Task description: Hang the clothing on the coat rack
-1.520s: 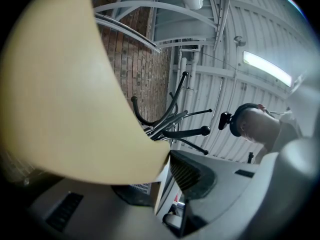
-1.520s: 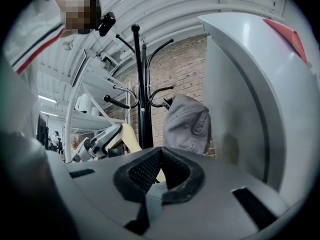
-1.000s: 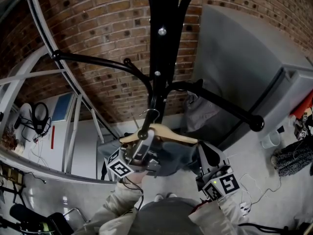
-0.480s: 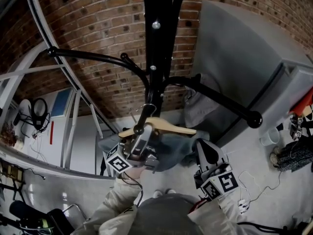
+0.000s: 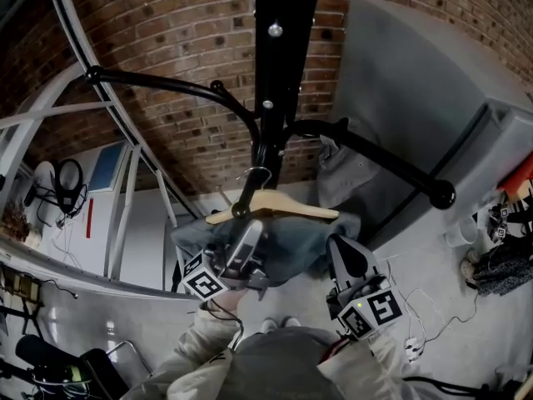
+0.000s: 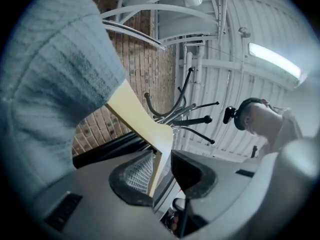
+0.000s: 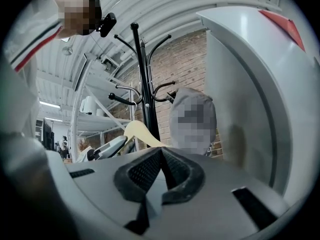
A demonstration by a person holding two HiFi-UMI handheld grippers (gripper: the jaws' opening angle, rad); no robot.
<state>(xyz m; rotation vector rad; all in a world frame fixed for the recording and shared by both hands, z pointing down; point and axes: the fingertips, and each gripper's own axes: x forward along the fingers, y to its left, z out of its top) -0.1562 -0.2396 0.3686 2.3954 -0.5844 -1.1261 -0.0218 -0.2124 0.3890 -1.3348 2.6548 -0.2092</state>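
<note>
Clothing point(image 5: 287, 244), grey-blue, drapes a wooden hanger point(image 5: 275, 207) whose edge stands between the left gripper point(image 6: 162, 159) fingers, which have just been opening and do not clamp it. Right gripper point(image 7: 161, 156) fingers meet, empty. Both grippers hide the garment's lower part. The hanger lies side to side, hook up at the coat rack point(image 5: 279, 73). The left gripper sits lower than a second ago.
</note>
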